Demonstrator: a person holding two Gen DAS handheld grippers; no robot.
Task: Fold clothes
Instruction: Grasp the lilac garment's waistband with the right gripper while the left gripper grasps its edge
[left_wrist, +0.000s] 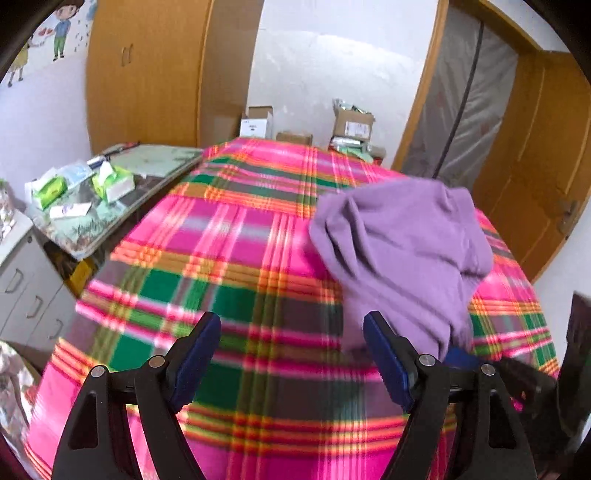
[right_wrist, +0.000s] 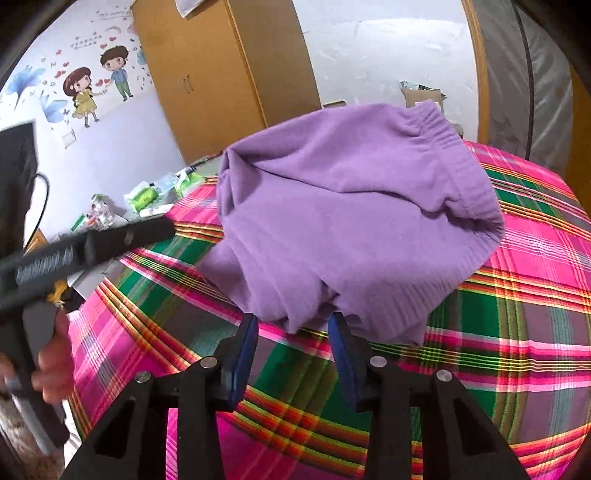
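Observation:
A purple garment with an elastic waistband (right_wrist: 354, 206) hangs bunched in the air above the pink plaid blanket (right_wrist: 517, 295). In the right wrist view its lower edge droops right over my right gripper (right_wrist: 291, 321), whose jaws stand apart with no cloth between them. In the left wrist view the garment (left_wrist: 402, 254) hangs to the right, just beyond the right finger. My left gripper (left_wrist: 291, 325) is wide open and empty above the blanket (left_wrist: 221, 266). The left gripper's body (right_wrist: 74, 251) shows at the left of the right wrist view.
A low table with tissue packs (left_wrist: 81, 184) stands left of the bed, with white drawers (left_wrist: 26, 291) in front of it. Cardboard boxes (left_wrist: 351, 123) sit past the bed's far end. A wooden wardrobe (left_wrist: 147, 74) and door (left_wrist: 535, 166) line the walls.

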